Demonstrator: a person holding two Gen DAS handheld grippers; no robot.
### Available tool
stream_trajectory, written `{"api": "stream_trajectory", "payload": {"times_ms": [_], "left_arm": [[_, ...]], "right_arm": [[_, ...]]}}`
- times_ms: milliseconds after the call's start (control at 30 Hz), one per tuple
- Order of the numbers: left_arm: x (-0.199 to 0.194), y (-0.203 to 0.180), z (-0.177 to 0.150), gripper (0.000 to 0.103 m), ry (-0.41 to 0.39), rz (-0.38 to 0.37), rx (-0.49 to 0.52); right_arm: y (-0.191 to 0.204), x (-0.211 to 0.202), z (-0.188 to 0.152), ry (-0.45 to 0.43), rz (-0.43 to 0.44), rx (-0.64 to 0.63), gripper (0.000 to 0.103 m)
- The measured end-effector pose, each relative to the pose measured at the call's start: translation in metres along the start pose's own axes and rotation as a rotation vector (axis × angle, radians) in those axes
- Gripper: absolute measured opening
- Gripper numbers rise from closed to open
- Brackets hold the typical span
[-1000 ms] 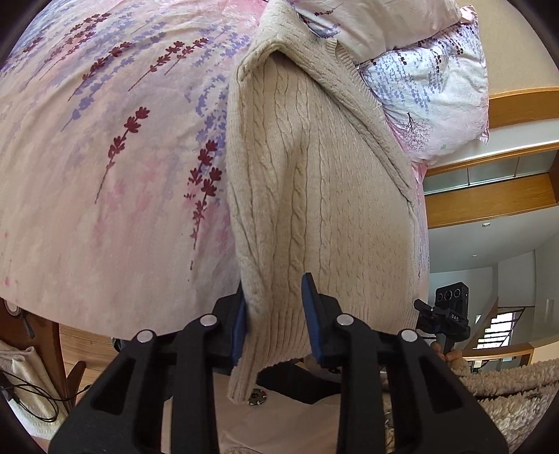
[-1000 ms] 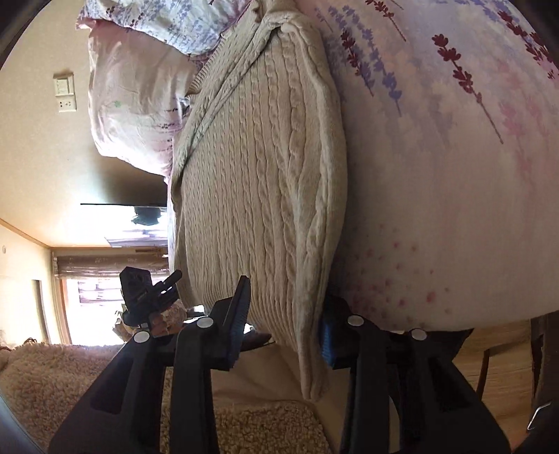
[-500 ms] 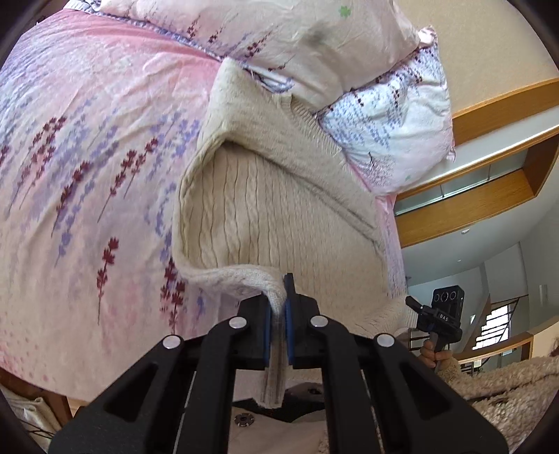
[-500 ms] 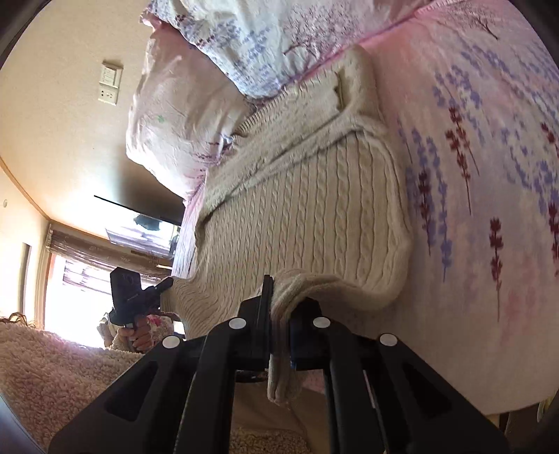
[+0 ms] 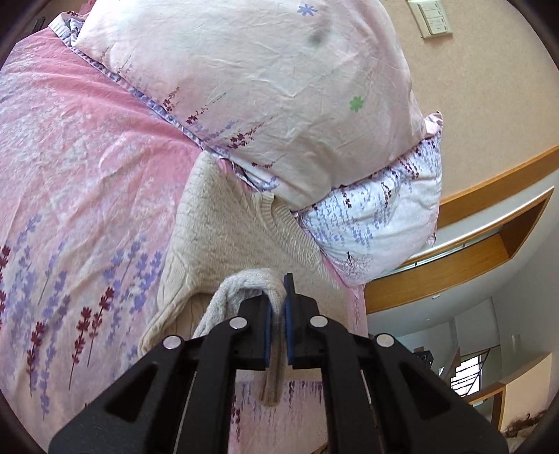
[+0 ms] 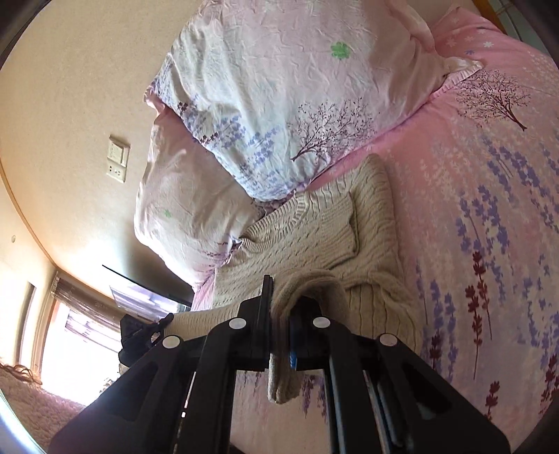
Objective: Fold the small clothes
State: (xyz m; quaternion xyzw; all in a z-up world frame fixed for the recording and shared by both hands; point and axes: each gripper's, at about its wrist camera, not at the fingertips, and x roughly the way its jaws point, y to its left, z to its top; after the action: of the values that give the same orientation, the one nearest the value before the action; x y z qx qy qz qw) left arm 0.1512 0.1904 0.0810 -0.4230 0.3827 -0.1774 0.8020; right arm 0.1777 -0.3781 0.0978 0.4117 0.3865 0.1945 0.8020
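Left wrist view: the left gripper [image 5: 277, 335] is clenching a bunched edge of the cream cable-knit sweater [image 5: 223, 241]. The blue-padded fingers [image 5: 266, 331] are pressing close together with the knit sandwiched between them. A tab of the fabric is hanging below the fingers and a loop of it is arching over the left finger. The rest of the sweater is lying on the bed [image 5: 80, 167], which is covered by a pink sheet printed with lavender sprigs. The sweater's ribbed neckline is reaching up to the two stacked pillows [image 5: 279, 90] and touching the lower one. A wall switch plate [image 5: 433, 17] is showing at top right, and wooden trim [image 5: 489, 195] is running along the wall at right.

Right wrist view: the right gripper [image 6: 279, 335] is likewise grasping a bunched edge of the sweater [image 6: 314, 237], fingers [image 6: 265, 314] nearly meeting on the knit. A fold is looping over the right finger and a tab is hanging beneath. The sweater body is lying on the bed [image 6: 489, 174], its neckline tucked against the pillows [image 6: 279, 87]. A switch plate with socket [image 6: 118, 159] is sitting on the beige wall at left. The other gripper's black body [image 6: 136, 335] is showing at lower left, beside the sweater's far edge, in front of a bright window [image 6: 70, 335].
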Motion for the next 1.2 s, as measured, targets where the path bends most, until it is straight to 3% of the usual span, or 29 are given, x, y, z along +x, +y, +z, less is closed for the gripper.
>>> {"api": "stream_trajectory", "payload": {"times_ms": [467, 633, 733, 1067, 1133, 1200], "left_arm": [[0.063, 0.018, 0.058, 0.006, -0.024, 0.029, -0.12], [0.088, 0.027, 0.071, 0.006, -0.021, 0.048, -0.158], [0.105, 0.039, 0.073, 0.006, 0.0, 0.093, -0.192], [0.112, 0.042, 0.07, 0.01, 0.034, 0.099, -0.206], [0.111, 0.04, 0.072, 0.01, 0.031, 0.082, -0.217], [0.11, 0.044, 0.075, 0.009, 0.007, 0.067, -0.263]], "right_arm": [[-0.024, 0.062, 0.059, -0.048, -0.059, 0.082, 0.007], [-0.048, 0.082, 0.073, -0.03, -0.107, 0.168, 0.007], [-0.063, 0.1, 0.079, 0.03, -0.166, 0.226, 0.008], [-0.042, 0.091, 0.073, 0.156, -0.151, 0.153, 0.009], [-0.038, 0.092, 0.075, 0.143, -0.156, 0.14, 0.009], [-0.043, 0.092, 0.083, 0.074, -0.111, 0.208, 0.009]]}}
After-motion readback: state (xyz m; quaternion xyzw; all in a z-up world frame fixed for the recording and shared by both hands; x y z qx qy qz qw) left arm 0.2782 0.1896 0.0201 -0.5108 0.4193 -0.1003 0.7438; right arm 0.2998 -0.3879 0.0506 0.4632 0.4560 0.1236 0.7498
